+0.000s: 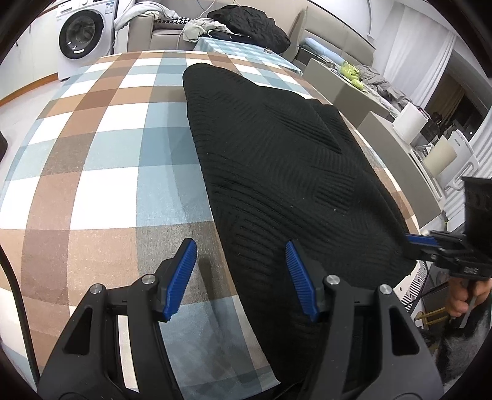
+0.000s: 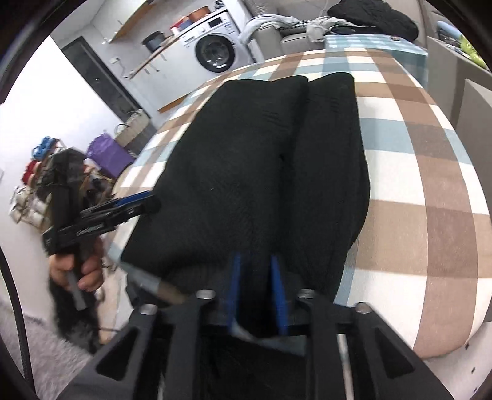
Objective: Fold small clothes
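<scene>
A black ribbed knit garment [image 1: 276,172] lies partly folded on a plaid tablecloth [image 1: 117,147]. My left gripper [image 1: 240,255] is open at the garment's near left edge, one finger over cloth, one over the garment. My right gripper [image 2: 255,270] is shut on the garment's [image 2: 246,160] near edge; black fabric sits between its blue fingers. In the left wrist view the right gripper [image 1: 412,238] meets the garment's right corner. In the right wrist view the left gripper [image 2: 144,200] is at the garment's left edge.
A second table [image 1: 246,46] with a black jacket [image 1: 249,21] stands beyond. A washing machine [image 1: 83,34] is at the back left. Grey chairs [image 1: 387,147] line the right side. Bags and a purple box [image 2: 107,154] sit on the floor to the left.
</scene>
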Demonstrator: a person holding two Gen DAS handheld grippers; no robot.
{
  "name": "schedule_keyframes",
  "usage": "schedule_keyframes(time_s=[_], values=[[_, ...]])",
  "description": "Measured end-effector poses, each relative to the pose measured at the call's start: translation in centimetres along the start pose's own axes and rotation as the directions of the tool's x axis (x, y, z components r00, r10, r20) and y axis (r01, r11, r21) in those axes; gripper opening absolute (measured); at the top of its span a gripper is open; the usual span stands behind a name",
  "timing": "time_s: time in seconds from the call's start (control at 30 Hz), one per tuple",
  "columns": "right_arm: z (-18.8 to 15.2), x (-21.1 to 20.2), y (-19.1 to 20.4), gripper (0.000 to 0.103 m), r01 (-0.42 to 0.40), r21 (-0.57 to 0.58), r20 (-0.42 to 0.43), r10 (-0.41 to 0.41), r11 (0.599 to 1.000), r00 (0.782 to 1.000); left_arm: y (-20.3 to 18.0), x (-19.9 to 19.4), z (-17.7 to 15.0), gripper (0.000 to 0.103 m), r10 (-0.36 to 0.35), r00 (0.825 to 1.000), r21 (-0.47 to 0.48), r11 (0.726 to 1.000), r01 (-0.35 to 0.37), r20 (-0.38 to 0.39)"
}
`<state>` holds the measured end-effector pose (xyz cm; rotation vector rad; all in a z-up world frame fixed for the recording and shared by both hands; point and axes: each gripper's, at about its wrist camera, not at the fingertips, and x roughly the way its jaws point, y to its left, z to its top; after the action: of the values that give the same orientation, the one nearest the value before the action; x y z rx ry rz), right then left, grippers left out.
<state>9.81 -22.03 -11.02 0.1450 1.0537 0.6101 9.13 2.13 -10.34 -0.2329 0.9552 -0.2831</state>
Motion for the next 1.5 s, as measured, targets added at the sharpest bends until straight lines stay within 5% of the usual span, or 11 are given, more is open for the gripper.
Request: schedule_keyframes(time_s=[0.2,0.43,0.53,0.7,0.87,1.03,1.2,1.27,1.5], values=[[-3.1,-3.9,-2.5,0.028,-0.008,0.161,0.08,-0.005,0.987,0.997,0.0,-0.1,-0.9,0.057,-0.048,0.999,0.0,0.999,0.048,-0.025],[-3.2,-0.8,-4.2,0.028,-0.053,0.306,0.065,0.035,0.95,0.997,-0.4,0.3,-1.3,0.057,-0.032,0.999,0.01,0.999,0.032,-0.03],[-2.3,-1.8,-3.0,0.021,-0.012,0.232,0.119,-0.016,0.973,0.993,-0.7,0.4,-1.5,0.058,-0.014,1.0,0.035,0.999,0.015,-0.028],[-1.0,-2.3,-1.2,0.012,0.072,0.109,0.09,-0.082,0.991,0.993,-0.5,0.6,-1.5,0.059,-0.018,0.999,0.031,0.999,0.019,-0.032],[-0.1,-3.0,-1.9,0.002,0.146,0.097,0.085,-0.154,0.984,0.984,-0.5,0.6,-1.4,0.06,-0.011,0.999,0.037,0.999,0.012,-0.033],[0.2,-2.9,-2.1,0.002,0.132,0.088,0.067,-0.138,0.987,0.988,-0.5,0.6,-1.4,0.06,-0.01,0.999,0.033,0.999,0.011,-0.035],[-0.2,-2.9,-3.2,0.004,0.029,0.172,0.093,-0.046,0.985,0.995,-0.5,0.8,-1.2,0.061,-0.008,0.999,0.039,0.999,0.009,-0.034],[-0.2,-2.2,-3.9,0.017,-0.002,0.216,0.072,-0.014,0.976,0.997,-0.5,0.8,-1.1,0.061,-0.009,0.999,0.04,0.999,0.01,-0.035],[1.0,-2.4,-2.8,0.005,0.036,0.142,0.156,-0.058,0.989,0.986,-0.4,0.8,-1.1,0.061,-0.009,0.999,0.042,0.999,0.01,-0.033]])
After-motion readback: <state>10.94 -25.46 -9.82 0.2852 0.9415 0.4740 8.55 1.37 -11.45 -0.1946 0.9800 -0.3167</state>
